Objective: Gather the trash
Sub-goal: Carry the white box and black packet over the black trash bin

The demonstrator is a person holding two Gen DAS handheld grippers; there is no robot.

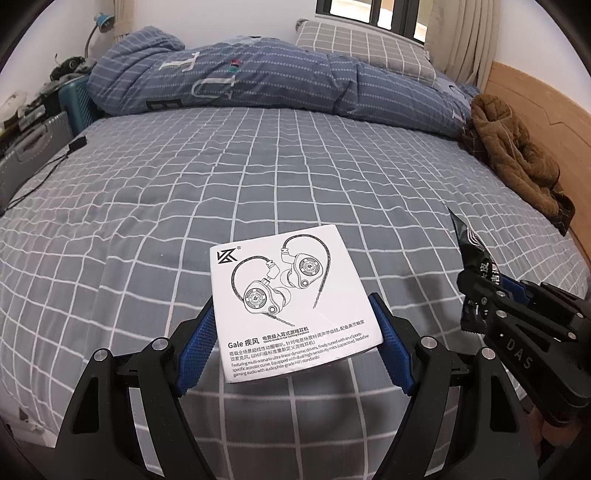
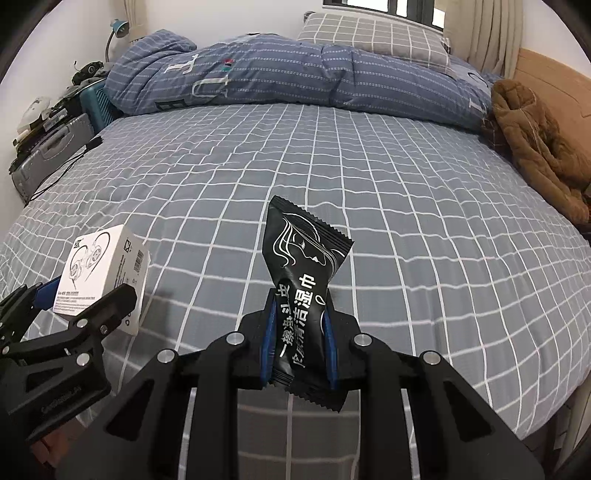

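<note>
left gripper (image 1: 295, 334): clamped on the white earphone box (image 1: 291, 301), one blue ribbed pad (image 1: 197, 345) pressed to each side of it, so the fingers are spread only as wide as the box

earphone box: held off the bed between the left fingers, printed top turned up, a line drawing of two earbuds and "Gale" text can be read on it; in the right wrist view it's seen off to the left of the right fingers (image 2: 105, 275), barcode side showing

right gripper (image 2: 299, 343): pinched nearly together on a black wet wipe sachet (image 2: 304, 284), squeezed at its waist so it's crumpled there

wet wipe sachet: stuck up past the right fingertips, white line art of a face and Chinese lettering on it, bottom crimped edge hung below the pads; from the left wrist view it's spotted to the right of the left fingers (image 1: 467, 247)

bed sheet (image 1: 258, 177): grey with a white grid, stretched out beyond both sets of fingers

blue duvet (image 2: 280, 70): bunched up far ahead of the fingers, a grey checked pillow (image 2: 373, 35) seen behind it

brown jacket (image 2: 535, 147): dumped far ahead and to the right, against the wooden headboard (image 1: 543, 110)
</note>
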